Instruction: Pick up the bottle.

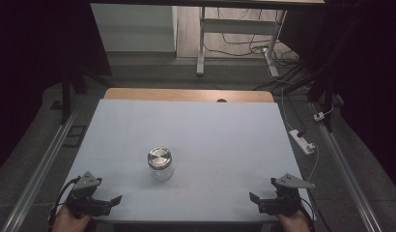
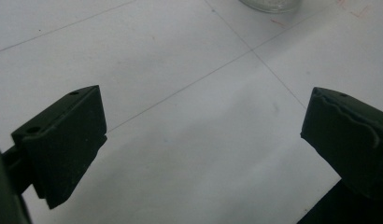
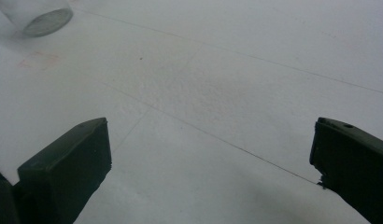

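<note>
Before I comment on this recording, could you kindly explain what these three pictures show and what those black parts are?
No robot here: a person holds a two-jaw tool in each hand. The high view looks down on a white table, with the left gripper and right gripper near its front edge. The other two pictures come from cameras riding on each tool, looking along its own black jaws, which stand wide apart over bare tabletop. The left gripper and right gripper hold nothing. One thing stands on the table: a clear glass jar with a metal lid, upright, between the tools and farther in.
</note>
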A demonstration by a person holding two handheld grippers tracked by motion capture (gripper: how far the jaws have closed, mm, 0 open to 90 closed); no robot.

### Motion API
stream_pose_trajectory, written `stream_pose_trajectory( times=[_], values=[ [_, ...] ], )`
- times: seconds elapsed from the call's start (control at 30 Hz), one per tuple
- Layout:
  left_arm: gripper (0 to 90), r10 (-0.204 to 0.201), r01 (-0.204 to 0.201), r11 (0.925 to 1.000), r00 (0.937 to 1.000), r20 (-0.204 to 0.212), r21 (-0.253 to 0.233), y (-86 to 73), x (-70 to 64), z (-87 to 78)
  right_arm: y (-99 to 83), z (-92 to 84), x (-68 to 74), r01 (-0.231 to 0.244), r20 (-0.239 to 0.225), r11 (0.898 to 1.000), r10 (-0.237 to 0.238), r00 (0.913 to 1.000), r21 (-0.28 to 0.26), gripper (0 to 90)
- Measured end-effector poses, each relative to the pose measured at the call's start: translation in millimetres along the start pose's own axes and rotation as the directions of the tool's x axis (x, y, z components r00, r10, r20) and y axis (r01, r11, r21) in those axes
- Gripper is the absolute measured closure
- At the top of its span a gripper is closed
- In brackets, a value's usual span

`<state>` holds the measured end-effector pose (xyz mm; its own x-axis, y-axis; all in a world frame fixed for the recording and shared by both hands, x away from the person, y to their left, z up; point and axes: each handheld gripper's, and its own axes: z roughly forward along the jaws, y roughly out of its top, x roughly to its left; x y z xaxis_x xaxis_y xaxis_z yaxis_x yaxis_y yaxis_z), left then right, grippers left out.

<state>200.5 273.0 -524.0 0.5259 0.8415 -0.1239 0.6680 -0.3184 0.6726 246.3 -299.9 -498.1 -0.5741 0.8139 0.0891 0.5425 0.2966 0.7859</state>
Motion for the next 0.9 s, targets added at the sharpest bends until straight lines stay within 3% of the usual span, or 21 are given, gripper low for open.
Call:
stream_pose_trajectory(
  times=[0.2,0.3,0.9],
  values=[
    [1.1,0.015,-0.015,0.9999,0.9999,0.000,0.007,0.4,-1.5,0.6,1.4,2.0,1.9,-0.021,-0.024,1.000,0.021,0.9995,-0.017,0.0],
    [0.9,0.015,-0.015,0.9998,0.9999,-0.001,0.009,0.5,-1.6,0.9,2.1,4.5,4.0,0.003,-0.019,1.000,-0.003,0.9998,0.006,0.0],
    [0.0,-0.008,0.008,1.0000,0.9998,0.021,0.006,0.6,1.7,0.3,3.0,8.0,5.2,0.026,-0.048,0.999,-0.024,0.9986,0.042,0.0]
  ],
)
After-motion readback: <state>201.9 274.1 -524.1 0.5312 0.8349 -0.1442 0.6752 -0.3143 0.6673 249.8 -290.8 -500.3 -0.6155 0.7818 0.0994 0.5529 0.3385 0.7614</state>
